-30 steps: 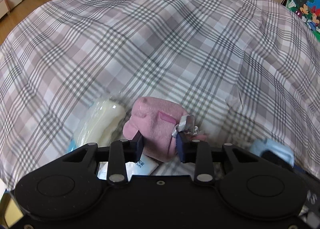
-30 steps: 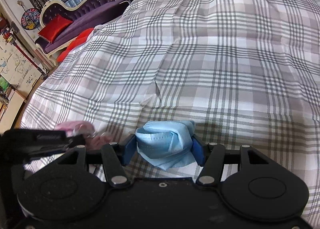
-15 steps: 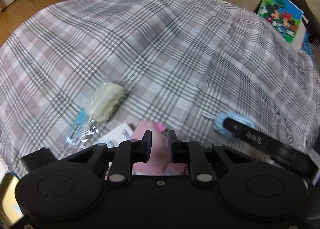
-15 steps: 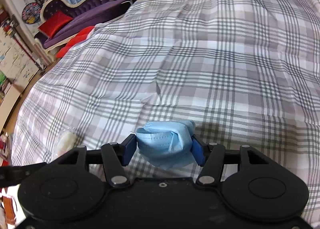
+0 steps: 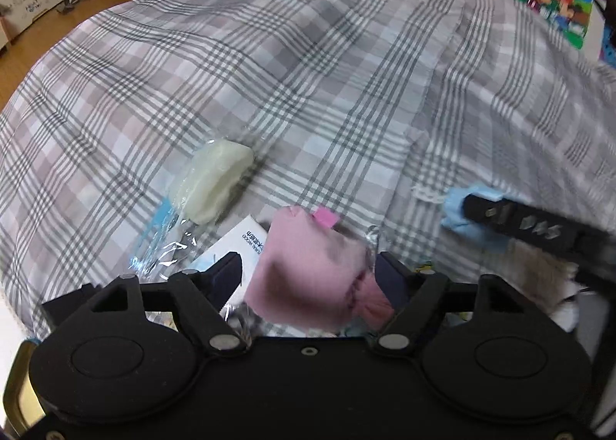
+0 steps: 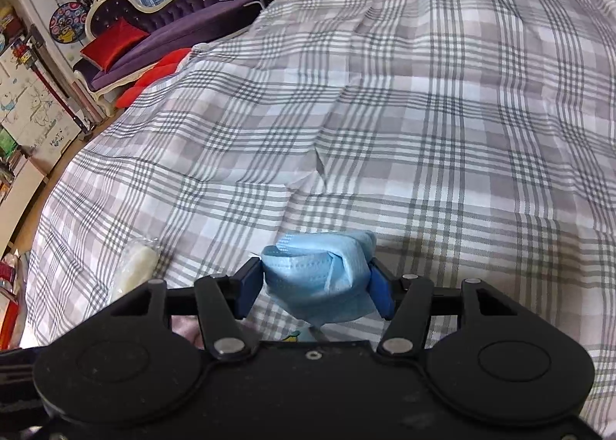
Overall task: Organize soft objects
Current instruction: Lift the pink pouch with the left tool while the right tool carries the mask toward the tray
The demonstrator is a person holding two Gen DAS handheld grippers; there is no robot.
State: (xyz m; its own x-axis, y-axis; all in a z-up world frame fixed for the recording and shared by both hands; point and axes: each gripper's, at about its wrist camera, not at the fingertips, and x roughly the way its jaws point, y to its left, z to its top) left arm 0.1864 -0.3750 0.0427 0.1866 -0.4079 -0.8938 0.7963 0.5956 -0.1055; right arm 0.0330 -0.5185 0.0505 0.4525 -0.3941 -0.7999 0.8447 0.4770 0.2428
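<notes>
Two handheld grippers work over a bed covered in a grey and white checked sheet (image 6: 423, 112). The left gripper (image 5: 313, 278) has just been opening its jaws; a soft pink cloth item (image 5: 312, 266) sits between the spread fingers, blurred, so it is unclear whether either pad touches it. A pale cream item in a clear wrapper (image 5: 213, 180) lies on the sheet beyond it. The right gripper (image 6: 315, 286) is closed on a crumpled light blue face mask (image 6: 319, 278), pinched between both pads.

A crumpled pale-blue pleated face mask (image 6: 319, 278) sits bunched above the plaid bed; a blurred, soft pink cloth bundle (image 5: 312, 270) lies nearer.
</notes>
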